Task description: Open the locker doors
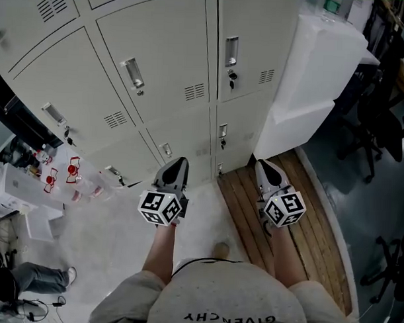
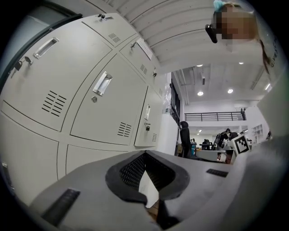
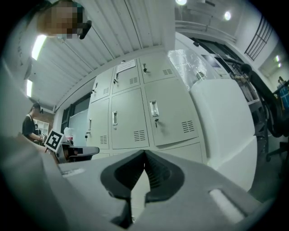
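A bank of pale grey lockers (image 1: 152, 63) fills the top of the head view, and every door I can see is closed. Each door has a recessed metal handle (image 1: 133, 73), and another handle (image 1: 231, 51) sits with a keyhole under it. My left gripper (image 1: 178, 163) points at the bottom row, short of the doors, shut with nothing in it. My right gripper (image 1: 262, 164) is beside it, also shut and empty. In the left gripper view the gripper (image 2: 145, 154) faces the closed doors (image 2: 108, 108). The right gripper (image 3: 144, 152) looks up at a door handle (image 3: 154, 108).
A big white foam block (image 1: 318, 69) stands against the lockers' right end, above a wooden pallet (image 1: 292, 220). Dark office chairs (image 1: 375, 130) are at the far right. At the left, bottles with red labels (image 1: 62, 176) stand on a cluttered surface, and a seated person (image 1: 19, 277) is at the lower left.
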